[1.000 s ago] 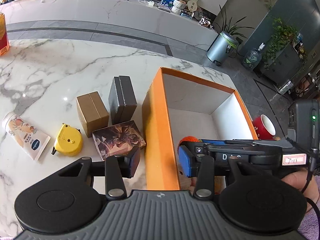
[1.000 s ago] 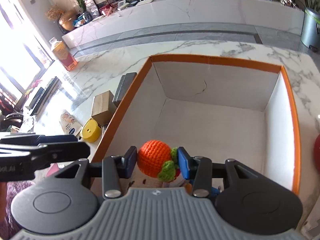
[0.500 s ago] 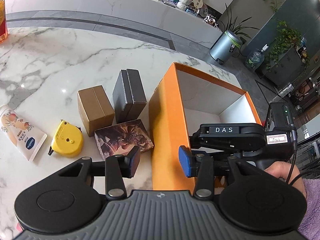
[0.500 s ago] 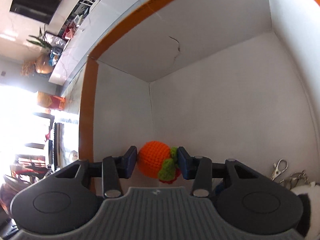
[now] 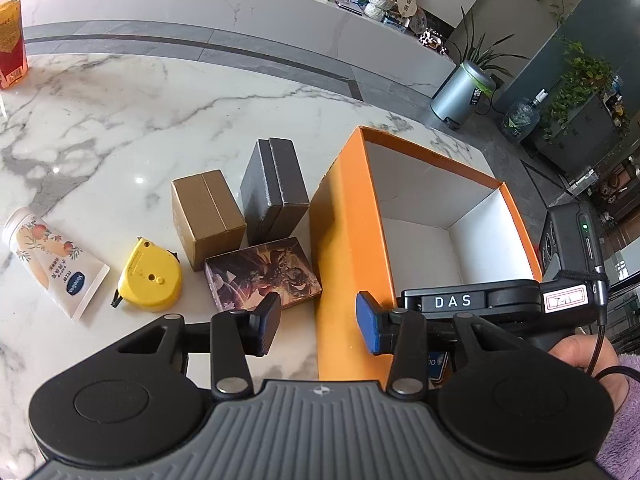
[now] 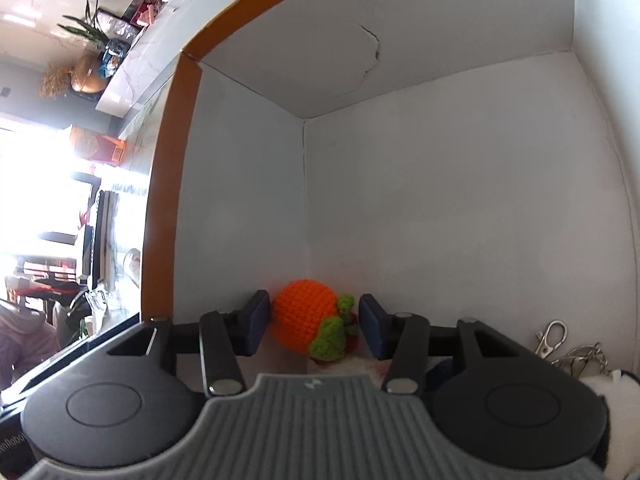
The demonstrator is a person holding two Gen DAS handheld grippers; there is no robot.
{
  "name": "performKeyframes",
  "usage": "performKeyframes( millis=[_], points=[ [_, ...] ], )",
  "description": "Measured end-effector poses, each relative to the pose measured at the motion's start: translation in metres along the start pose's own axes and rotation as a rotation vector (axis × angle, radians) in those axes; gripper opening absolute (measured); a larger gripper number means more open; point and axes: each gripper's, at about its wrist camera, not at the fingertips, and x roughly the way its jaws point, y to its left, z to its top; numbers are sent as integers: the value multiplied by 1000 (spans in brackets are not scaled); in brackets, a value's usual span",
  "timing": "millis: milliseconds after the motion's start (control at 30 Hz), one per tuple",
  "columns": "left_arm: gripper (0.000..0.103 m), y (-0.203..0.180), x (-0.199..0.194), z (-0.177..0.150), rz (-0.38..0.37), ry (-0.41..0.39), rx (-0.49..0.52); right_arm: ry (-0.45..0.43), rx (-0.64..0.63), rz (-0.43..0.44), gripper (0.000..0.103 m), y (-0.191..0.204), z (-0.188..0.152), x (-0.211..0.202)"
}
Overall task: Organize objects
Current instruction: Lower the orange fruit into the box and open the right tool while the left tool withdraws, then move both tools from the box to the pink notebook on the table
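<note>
An orange box (image 5: 348, 236) with white inner walls (image 6: 460, 200) stands on the marble table. My right gripper (image 6: 314, 330) is deep inside it; its jaws have spread and stand slightly apart from a crocheted orange fruit (image 6: 306, 322) lying at the box's bottom corner. My left gripper (image 5: 318, 320) is open and empty, straddling the box's near left wall. Left of the box lie a patterned card box (image 5: 262, 272), a dark grey box (image 5: 274, 188), a brown box (image 5: 206, 216), a yellow tape measure (image 5: 150, 280) and a cream tube (image 5: 52, 264).
A metal keyring clasp (image 6: 554, 338) and a white plush item (image 6: 604, 390) lie in the box to the right of the fruit. An orange carton (image 5: 10, 40) stands at the table's far left. The right gripper's body (image 5: 496, 304) reaches over the box's near rim.
The right gripper's jaws have opened and let go of the crocheted fruit, which now rests in the box corner. The left gripper has barely moved.
</note>
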Motion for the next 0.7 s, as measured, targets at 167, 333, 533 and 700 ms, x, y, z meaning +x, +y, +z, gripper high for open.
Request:
performKeyframes(
  millis=[167, 333, 533, 700],
  points=[
    [48, 7, -17, 0, 19, -22, -14, -27, -66, -40, 60, 12, -6, -9],
    [48, 19, -40, -3, 54, -26, 0, -95, -146, -62, 60, 29, -17, -34],
    [59, 39, -68, -19, 149, -4, 19, -279, -339, -100, 56, 75, -48, -81],
    [63, 74, -83, -39, 241, 26, -95, -379, -461, -24, 55, 113, -75, -110]
  ],
)
